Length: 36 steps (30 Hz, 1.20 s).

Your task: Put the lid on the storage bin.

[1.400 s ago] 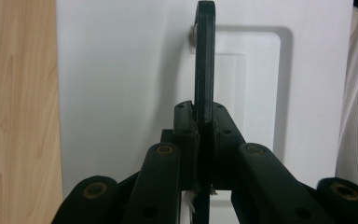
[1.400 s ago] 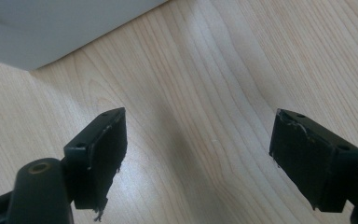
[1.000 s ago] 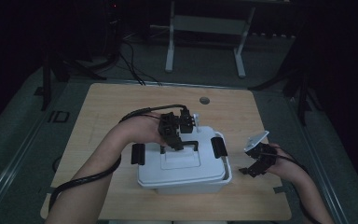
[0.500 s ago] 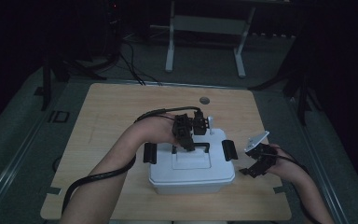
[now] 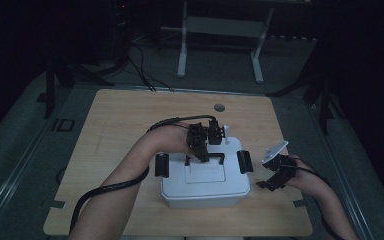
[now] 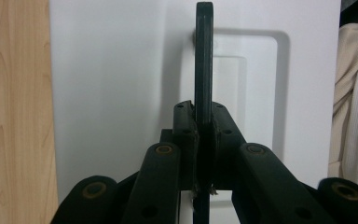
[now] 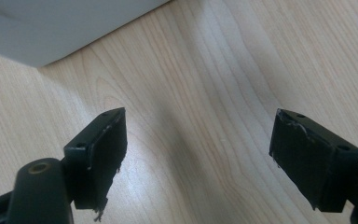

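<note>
A white plastic box (image 5: pixel 205 182) with black side latches (image 5: pixel 161 165) sits on the wooden table (image 5: pixel 120 125), near its front edge. Its black carry handle (image 6: pixel 204 60) stands upright, pinched between the jaws of my left gripper (image 5: pixel 200 151). In the left gripper view the white lid (image 6: pixel 116 84) lies below the handle. My right gripper (image 5: pixel 271 182) hovers over bare wood just right of the box, jaws wide apart and holding nothing. A corner of the box (image 7: pixel 60 28) shows at the top left of the right gripper view.
A small round grommet (image 5: pixel 219 107) is set in the table near its far edge. Pale cloth (image 6: pixel 354 98) shows at the right edge of the left gripper view. A metal stand (image 5: pixel 220 30) and cables lie on the dark floor beyond the table.
The box has shifted to the right on the table, carried by my left gripper on its handle. The right gripper has stayed where it was.
</note>
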### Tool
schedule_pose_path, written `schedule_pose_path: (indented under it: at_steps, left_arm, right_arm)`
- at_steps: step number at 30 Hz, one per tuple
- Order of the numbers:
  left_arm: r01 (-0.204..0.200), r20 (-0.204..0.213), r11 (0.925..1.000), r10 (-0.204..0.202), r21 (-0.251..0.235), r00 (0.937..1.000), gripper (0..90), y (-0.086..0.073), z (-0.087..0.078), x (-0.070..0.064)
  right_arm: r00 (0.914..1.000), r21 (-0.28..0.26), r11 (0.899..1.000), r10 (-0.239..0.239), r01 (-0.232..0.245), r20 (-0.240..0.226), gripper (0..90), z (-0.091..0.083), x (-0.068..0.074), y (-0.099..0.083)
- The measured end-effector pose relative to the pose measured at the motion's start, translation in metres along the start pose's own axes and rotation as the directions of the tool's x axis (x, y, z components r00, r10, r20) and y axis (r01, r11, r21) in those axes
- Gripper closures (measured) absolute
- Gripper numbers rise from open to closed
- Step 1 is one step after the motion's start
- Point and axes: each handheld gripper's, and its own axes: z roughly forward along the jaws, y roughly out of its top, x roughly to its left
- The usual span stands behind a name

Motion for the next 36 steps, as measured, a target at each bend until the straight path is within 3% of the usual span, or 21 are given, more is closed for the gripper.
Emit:
schedule_pose_path:
  at_steps: [11,19,29,35,36]
  left_arm:
    - [-0.012,-0.005,0.9999,0.012,0.003,0.9999,83.6,0.004,-0.007,-0.001]
    - [-0.015,-0.013,0.9995,0.016,0.029,0.9998,83.5,0.004,0.003,0.002]
    - [0.004,0.007,1.0000,-0.004,-0.003,1.0000,83.4,0.000,0.007,0.004]
    - [0.007,-0.007,0.9998,-0.007,-0.016,1.0000,82.2,-0.002,0.007,0.007]
    - [0.005,-0.025,0.9998,-0.005,-0.018,0.9997,81.7,-0.002,0.007,0.007]
  right_arm:
    - [1.0000,0.001,1.000,-0.005,0.005,-0.005,18.6,0.002,0.000,0.003]
    - [1.0000,-0.003,1.000,-0.001,0.001,-0.005,18.6,0.001,0.000,0.002]
    - [1.0000,-0.001,1.000,0.001,-0.001,-0.005,18.6,0.001,0.000,0.001]
    - [1.0000,-0.004,1.000,-0.003,0.003,-0.008,18.6,0.002,0.001,0.002]
    - [1.0000,-0.005,1.000,-0.003,0.003,-0.008,18.6,0.002,0.001,0.002]
